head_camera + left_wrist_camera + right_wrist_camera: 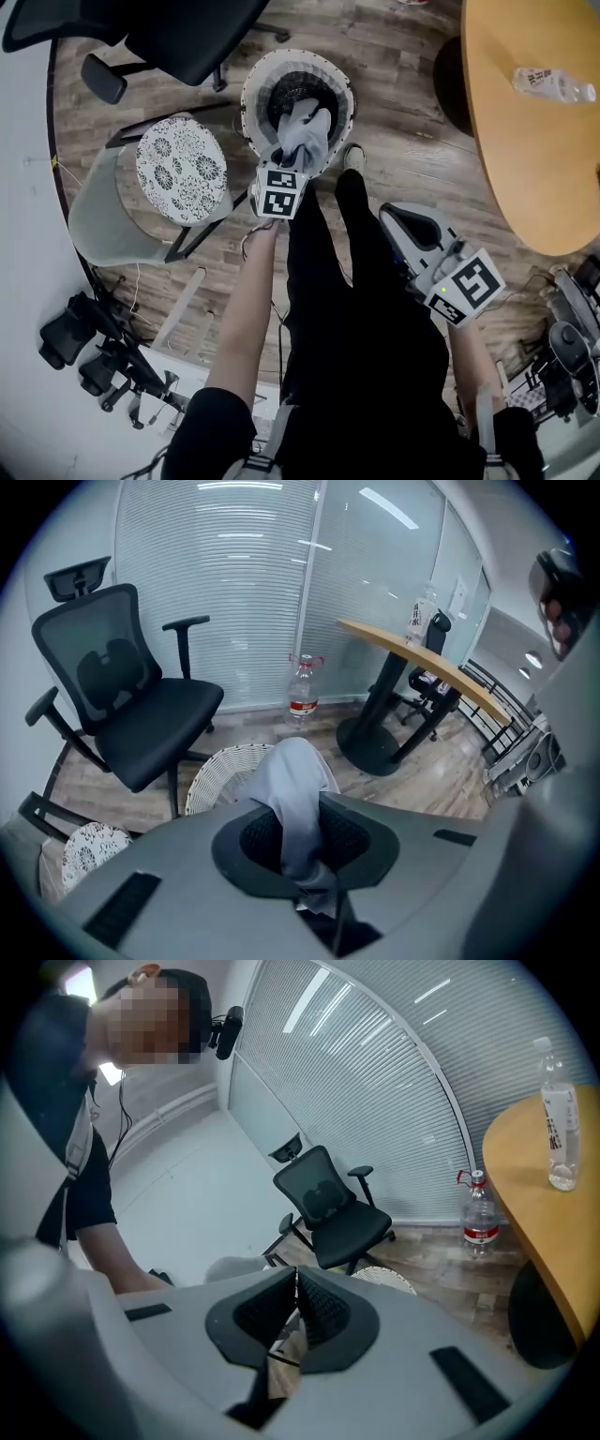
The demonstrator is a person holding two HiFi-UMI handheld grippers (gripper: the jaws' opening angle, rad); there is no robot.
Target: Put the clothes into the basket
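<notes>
Grey garment held over the white basket

The garment [292, 794] is pale grey and soft. It is bunched into a thick fold that rises out of the pinch and flops over at its top, with a crumpled tail below. The left gripper [287, 171] has its jaws closed tight on that fold. From above, the cloth hangs over the near side of the round, white woven basket [251, 94], whose inside looks dark. Whether the cloth touches the rim I cannot tell. The right gripper [294, 1288] is well off to the side by the person's leg, its jaws pressed together with nothing in them. Around the basket on the wood floor stand a black office chair [178, 37], a stool with a flower-patterned seat [181, 169] and a tan table [525, 141] carrying a clear bottle [553, 84].
</notes>
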